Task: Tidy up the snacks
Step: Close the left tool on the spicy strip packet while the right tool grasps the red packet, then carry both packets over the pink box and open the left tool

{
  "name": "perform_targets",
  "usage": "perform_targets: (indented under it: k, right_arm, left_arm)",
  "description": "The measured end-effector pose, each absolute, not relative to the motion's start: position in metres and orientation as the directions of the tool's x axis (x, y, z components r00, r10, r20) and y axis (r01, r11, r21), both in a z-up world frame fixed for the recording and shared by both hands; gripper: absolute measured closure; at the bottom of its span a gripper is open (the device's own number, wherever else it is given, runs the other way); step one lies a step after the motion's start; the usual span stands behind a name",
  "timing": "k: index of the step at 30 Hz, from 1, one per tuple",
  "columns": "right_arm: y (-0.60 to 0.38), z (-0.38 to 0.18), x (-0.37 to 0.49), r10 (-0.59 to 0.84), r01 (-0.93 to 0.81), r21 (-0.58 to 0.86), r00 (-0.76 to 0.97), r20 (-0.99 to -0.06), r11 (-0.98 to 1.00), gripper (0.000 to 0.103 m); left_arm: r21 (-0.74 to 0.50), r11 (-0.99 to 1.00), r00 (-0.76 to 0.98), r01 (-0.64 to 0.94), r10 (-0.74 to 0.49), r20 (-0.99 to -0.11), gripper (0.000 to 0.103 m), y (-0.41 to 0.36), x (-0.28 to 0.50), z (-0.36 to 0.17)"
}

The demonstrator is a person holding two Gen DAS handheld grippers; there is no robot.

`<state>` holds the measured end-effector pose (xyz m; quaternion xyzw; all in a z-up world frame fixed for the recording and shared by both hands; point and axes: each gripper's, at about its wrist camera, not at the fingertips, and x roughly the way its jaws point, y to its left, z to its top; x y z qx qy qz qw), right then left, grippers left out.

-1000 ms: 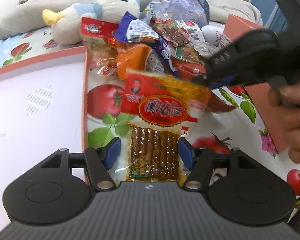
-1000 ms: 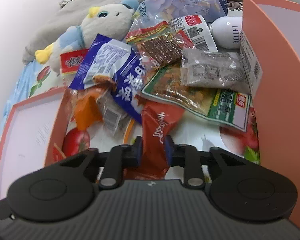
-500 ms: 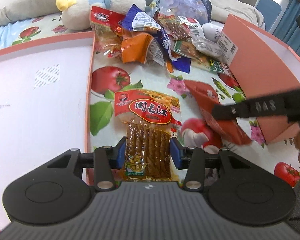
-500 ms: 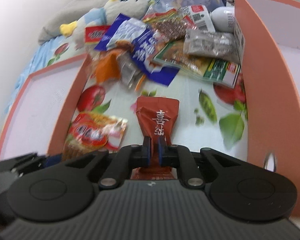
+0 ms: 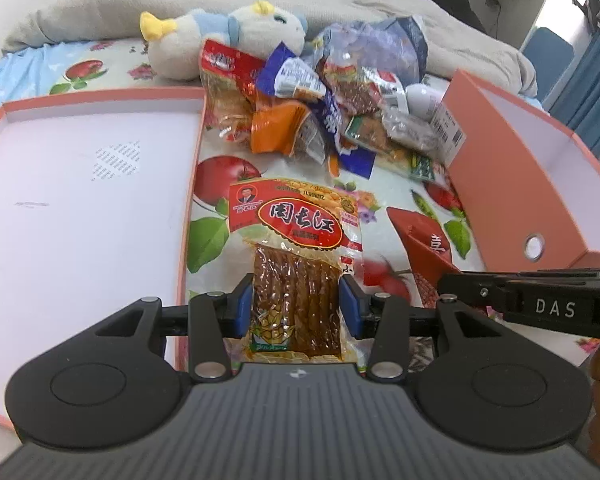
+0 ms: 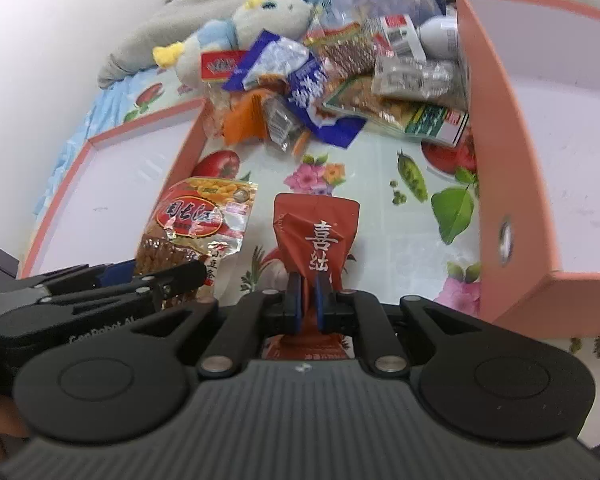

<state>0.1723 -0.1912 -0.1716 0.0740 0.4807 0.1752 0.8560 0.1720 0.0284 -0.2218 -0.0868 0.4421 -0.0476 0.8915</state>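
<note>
My left gripper (image 5: 296, 304) is shut on a clear packet of brown bean strips with a red and yellow label (image 5: 296, 248), held above the fruit-print cloth; the packet (image 6: 196, 224) hangs at lower left in the right wrist view. My right gripper (image 6: 305, 300) is shut on a dark red pouch with white characters (image 6: 316, 232), pinched narrow between its blue pads. That red pouch (image 5: 424, 236) shows at the right of the left wrist view, with the right gripper's black arm (image 5: 532, 300) across it. A heap of mixed snack packets (image 5: 316, 120) lies farther back.
A shallow pink-rimmed white tray (image 5: 188, 200) lies on the left and a pink box with a white inside (image 5: 516, 200) stands on the right. A plush duck (image 5: 220, 36), a white bottle (image 5: 424, 98) and a grey blanket (image 5: 100, 12) sit behind the heap.
Both grippers drew back from the heap and rose, each carrying its packet. The left jaws narrowed onto the bean-strip packet and the right jaws squeezed the red pouch tighter.
</note>
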Motion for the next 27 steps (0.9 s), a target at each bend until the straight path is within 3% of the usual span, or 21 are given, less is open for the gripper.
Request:
perform_targets:
  k: [27]
  right_arm:
    - [-0.273, -0.056, 0.168, 0.344, -0.176, 0.313, 0.691, -0.637, 0.933, 0.093]
  left_arm:
    - [-0.237, 0.969, 0.749, 0.074, -0.211, -0.628, 0.053, -0.051, 0.180, -0.080]
